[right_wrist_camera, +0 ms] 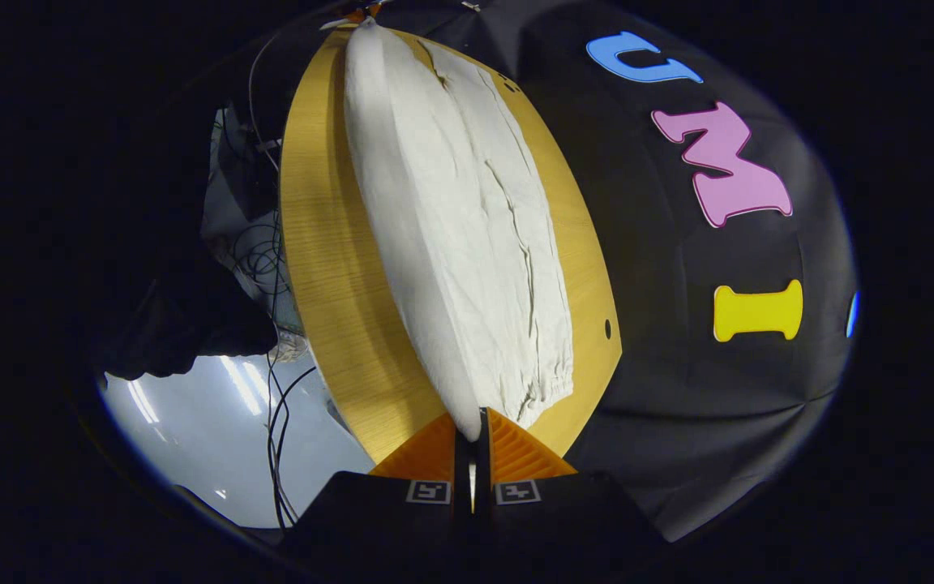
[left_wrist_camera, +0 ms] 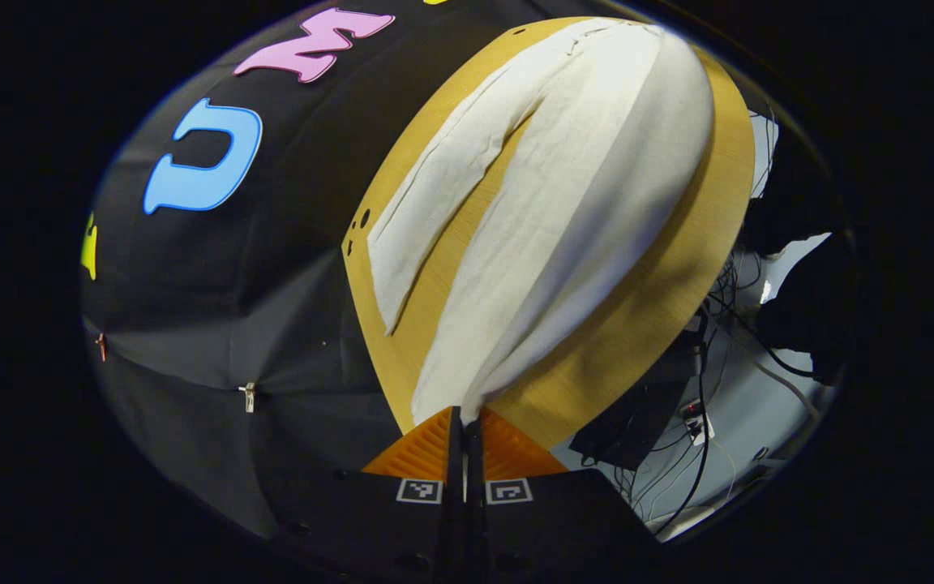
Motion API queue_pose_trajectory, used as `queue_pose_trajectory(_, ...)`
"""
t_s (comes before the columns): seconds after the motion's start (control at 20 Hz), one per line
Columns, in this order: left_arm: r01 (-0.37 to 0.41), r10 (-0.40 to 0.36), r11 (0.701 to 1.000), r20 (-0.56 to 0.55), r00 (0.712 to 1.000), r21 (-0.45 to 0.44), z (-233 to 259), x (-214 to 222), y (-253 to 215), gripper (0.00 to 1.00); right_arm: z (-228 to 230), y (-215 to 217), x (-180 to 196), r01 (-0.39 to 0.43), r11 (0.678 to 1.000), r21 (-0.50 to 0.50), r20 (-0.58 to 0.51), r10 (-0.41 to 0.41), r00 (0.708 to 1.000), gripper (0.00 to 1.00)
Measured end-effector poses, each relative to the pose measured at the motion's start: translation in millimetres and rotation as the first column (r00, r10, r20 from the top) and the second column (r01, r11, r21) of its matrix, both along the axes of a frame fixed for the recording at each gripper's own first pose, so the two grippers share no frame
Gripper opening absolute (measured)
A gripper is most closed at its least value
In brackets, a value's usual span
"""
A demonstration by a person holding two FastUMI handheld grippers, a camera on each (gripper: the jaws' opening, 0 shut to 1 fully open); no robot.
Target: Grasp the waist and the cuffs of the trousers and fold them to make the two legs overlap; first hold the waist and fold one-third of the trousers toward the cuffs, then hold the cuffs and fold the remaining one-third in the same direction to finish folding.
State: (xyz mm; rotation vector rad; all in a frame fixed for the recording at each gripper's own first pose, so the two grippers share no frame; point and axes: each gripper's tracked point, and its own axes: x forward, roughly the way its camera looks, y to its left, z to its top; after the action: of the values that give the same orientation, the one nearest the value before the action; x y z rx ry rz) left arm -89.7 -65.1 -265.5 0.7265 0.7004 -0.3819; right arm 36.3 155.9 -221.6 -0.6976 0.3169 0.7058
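White trousers [left_wrist_camera: 564, 186] lie lengthwise on a round wooden table [left_wrist_camera: 661, 292]. In the left gripper view my left gripper [left_wrist_camera: 464, 422] is shut on the cuff end of the nearer leg, which rises in a ridge off the table. The other leg [left_wrist_camera: 443, 186] lies flat, spread to the left. In the right gripper view my right gripper [right_wrist_camera: 473, 426] is shut on the waist end of the trousers [right_wrist_camera: 467, 219], beside the gathered waistband [right_wrist_camera: 544, 389]. The lifted edge runs as a fold to the far end, where the left gripper [right_wrist_camera: 362, 12] shows small.
The table [right_wrist_camera: 329, 268] has small holes near its rim. Beyond its edge are tangled cables [right_wrist_camera: 272, 389] on a pale floor and dark equipment [left_wrist_camera: 637, 422]. The booth's black cloth wall [left_wrist_camera: 232, 308] stands close to the table's other side.
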Motion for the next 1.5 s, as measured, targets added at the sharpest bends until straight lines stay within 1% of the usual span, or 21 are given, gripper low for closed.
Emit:
queue_pose_trajectory(0.1,-0.021,0.021,1.000,0.004,1.000,-0.003,11.5,-12.8,9.7,0.05,9.5,-5.8,-1.8,0.017,1.000,0.009,0.006,-0.017,1.000,0.05)
queue_pose_trajectory(0.2,-0.032,0.032,0.999,0.020,0.999,-0.004,24.0,-16.2,16.5,0.05,20.8,-13.6,0.0,0.029,0.999,0.015,0.016,-0.029,0.999,0.05)
queue_pose_trajectory(0.25,-0.041,0.041,0.999,0.030,0.999,-0.005,31.2,-14.4,20.0,0.05,27.1,-16.4,1.0,0.036,0.999,0.020,0.017,-0.036,0.999,0.05)
queue_pose_trajectory(0.35,-0.070,0.070,0.998,0.057,0.996,-0.008,42.4,4.3,23.7,0.05,41.0,-20.0,10.8,0.058,0.998,0.033,0.030,-0.059,0.998,0.05)
queue_pose_trajectory(0.4,-0.090,0.091,0.996,0.073,0.993,-0.016,47.7,19.2,23.9,0.05,46.9,-23.1,18.7,0.074,0.996,0.042,0.042,-0.076,0.996,0.05)
queue_pose_trajectory(0.5,-0.135,0.139,0.990,0.129,0.982,-0.043,64.4,63.8,23.6,0.05,56.8,-23.9,38.8,0.096,0.994,0.051,0.055,-0.099,0.994,0.05)
queue_pose_trajectory(0.6,-0.161,0.170,0.985,0.170,0.971,-0.066,77.8,103.0,22.7,0.05,62.8,-22.9,58.2,0.121,0.990,0.067,0.052,-0.124,0.991,0.05)
queue_pose_trajectory(0.7,-0.173,0.185,0.982,0.194,0.963,-0.080,82.3,141.0,16.6,0.05,69.3,-20.9,79.1,0.142,0.987,0.080,0.053,-0.147,0.988,0.05)
queue_pose_trajectory(0.95,-0.158,0.168,0.986,0.219,0.961,-0.058,73.8,224.3,-5.6,0.05,65.8,-8.6,117.1,0.149,0.988,0.049,0.065,-0.152,0.986,0.05)
queue_pose_trajectory(1.1,-0.145,0.154,0.988,0.223,0.963,-0.060,68.6,261.6,-21.4,0.05,52.5,-0.1,141.9,0.183,0.982,0.046,0.035,-0.185,0.982,0.05)
queue_pose_trajectory(1.2,-0.153,0.163,0.986,0.229,0.960,-0.059,67.0,286.4,-32.0,0.05,42.7,6.4,156.5,0.204,0.978,0.042,0.008,-0.204,0.979,0.05)
queue_pose_trajectory(1.3,-0.173,0.177,0.984,0.259,0.950,-0.038,67.0,308.7,-38.5,0.05,32.0,15.2,169.6,0.222,0.974,0.038,-0.020,-0.221,0.975,0.05)
queue_pose_trajectory(1.4,-0.190,0.179,0.982,0.322,0.930,0.001,68.0,335.9,-51.0,0.05,10.6,29.9,188.2,0.230,0.973,-0.001,-0.044,-0.230,0.972,0.05)
queue_pose_trajectory(1.5,-0.181,0.154,0.982,0.351,0.924,0.046,57.9,354.8,-64.3,0.05,-4.9,41.1,199.5,0.222,0.974,-0.034,-0.041,-0.223,0.974,0.05)
